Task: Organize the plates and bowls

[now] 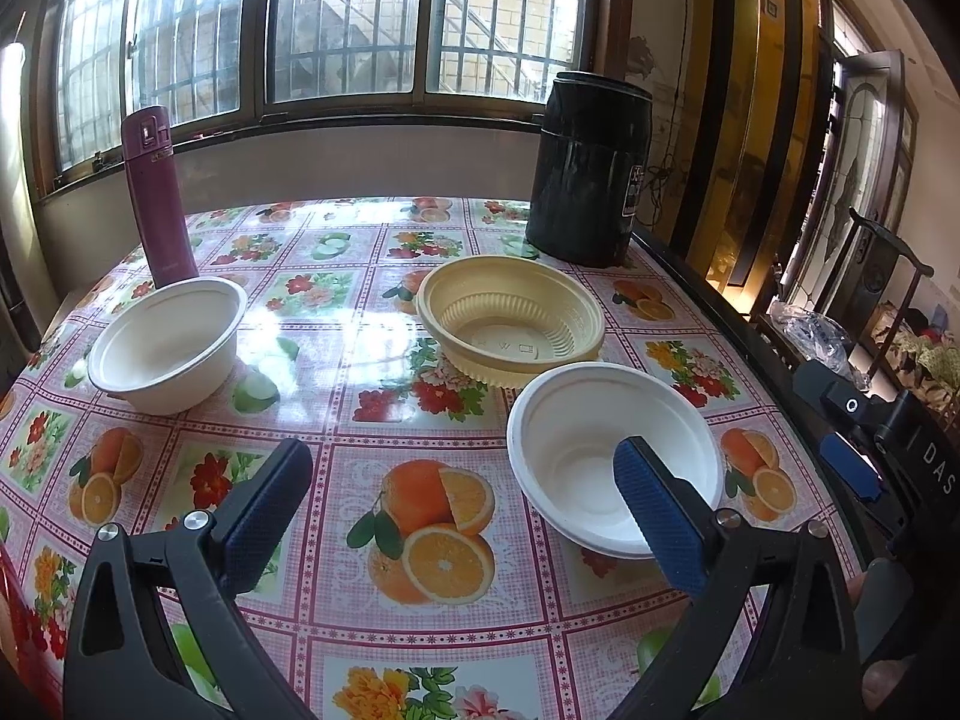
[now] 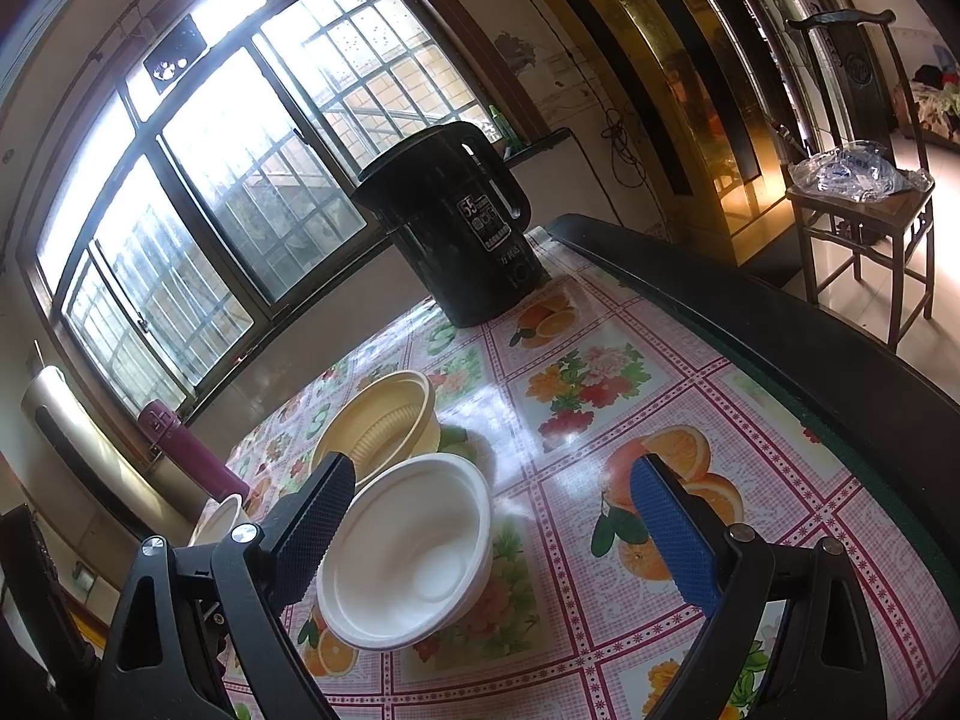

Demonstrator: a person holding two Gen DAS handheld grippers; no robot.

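Observation:
A white bowl sits on the table at the right; it also shows in the right wrist view. A yellow ribbed bowl stands just behind it, touching or nearly so, and shows in the right wrist view. A second white bowl sits at the far left and is partly seen in the right wrist view. My left gripper is open and empty above the table. My right gripper is open and empty, its left finger beside the near white bowl.
A black kettle stands at the back right and a maroon flask at the back left. The table has a floral oilcloth and a dark right edge. A wooden chair with a plastic bag stands beyond.

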